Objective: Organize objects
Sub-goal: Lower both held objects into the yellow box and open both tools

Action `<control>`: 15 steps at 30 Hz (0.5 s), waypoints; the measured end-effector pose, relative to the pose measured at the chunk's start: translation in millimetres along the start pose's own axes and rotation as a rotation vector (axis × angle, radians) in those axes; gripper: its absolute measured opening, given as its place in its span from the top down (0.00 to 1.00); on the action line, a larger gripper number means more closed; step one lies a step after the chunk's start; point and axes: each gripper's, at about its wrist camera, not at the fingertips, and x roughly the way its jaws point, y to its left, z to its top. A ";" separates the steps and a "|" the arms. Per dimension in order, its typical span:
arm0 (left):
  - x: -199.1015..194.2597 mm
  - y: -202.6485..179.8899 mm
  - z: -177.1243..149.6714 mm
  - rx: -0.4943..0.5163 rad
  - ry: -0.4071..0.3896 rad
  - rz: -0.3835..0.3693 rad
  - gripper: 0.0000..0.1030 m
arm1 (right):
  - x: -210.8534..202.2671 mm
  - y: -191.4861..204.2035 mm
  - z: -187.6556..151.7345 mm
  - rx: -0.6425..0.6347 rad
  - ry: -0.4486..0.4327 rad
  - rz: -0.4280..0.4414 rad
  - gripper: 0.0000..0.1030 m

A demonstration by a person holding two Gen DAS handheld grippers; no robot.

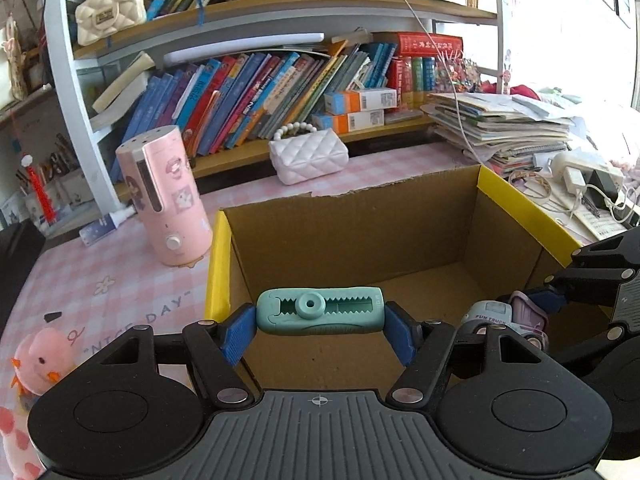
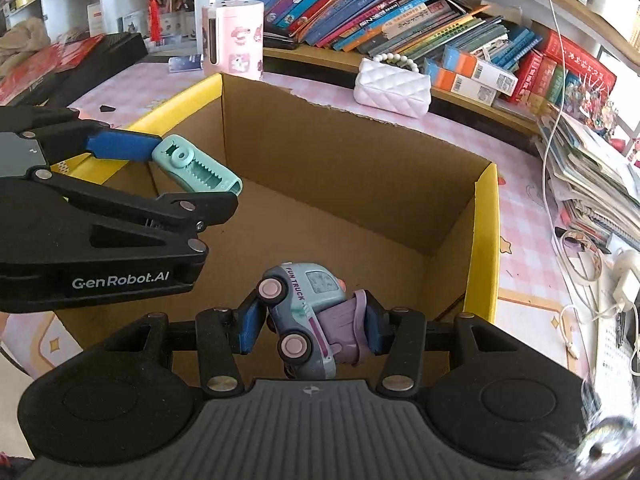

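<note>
My left gripper [image 1: 319, 322] is shut on a teal plastic utility knife case [image 1: 320, 311], gripped end to end and held over the near edge of an open cardboard box [image 1: 348, 240]. The case also shows in the right wrist view [image 2: 197, 165], above the box's left side. My right gripper [image 2: 312, 322] is shut on a pale blue toy truck [image 2: 306, 308] with pink wheels, tilted on its side above the box floor [image 2: 320, 224]. The truck shows at the right in the left wrist view [image 1: 506, 320]. The box looks empty inside.
A pink cylindrical appliance [image 1: 166, 196] stands left of the box. A white quilted purse [image 1: 308, 156] sits behind it. A pink plush toy [image 1: 40, 356] lies at the near left. Stacked papers [image 1: 504, 128] and cables [image 1: 580, 192] are on the right. Bookshelves [image 1: 280, 92] line the back.
</note>
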 end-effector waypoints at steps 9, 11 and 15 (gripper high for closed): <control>3.9 -3.8 2.4 0.016 0.006 -0.012 0.33 | 0.7 -6.3 -0.7 0.013 0.001 -0.009 0.54; 3.2 -2.9 2.5 0.007 0.004 -0.017 0.32 | 0.3 -6.0 -1.5 0.014 -0.005 -0.012 0.54; -0.2 -3.1 1.2 0.007 -0.004 -0.024 0.23 | -2.3 -4.4 -2.4 0.012 -0.027 -0.023 0.52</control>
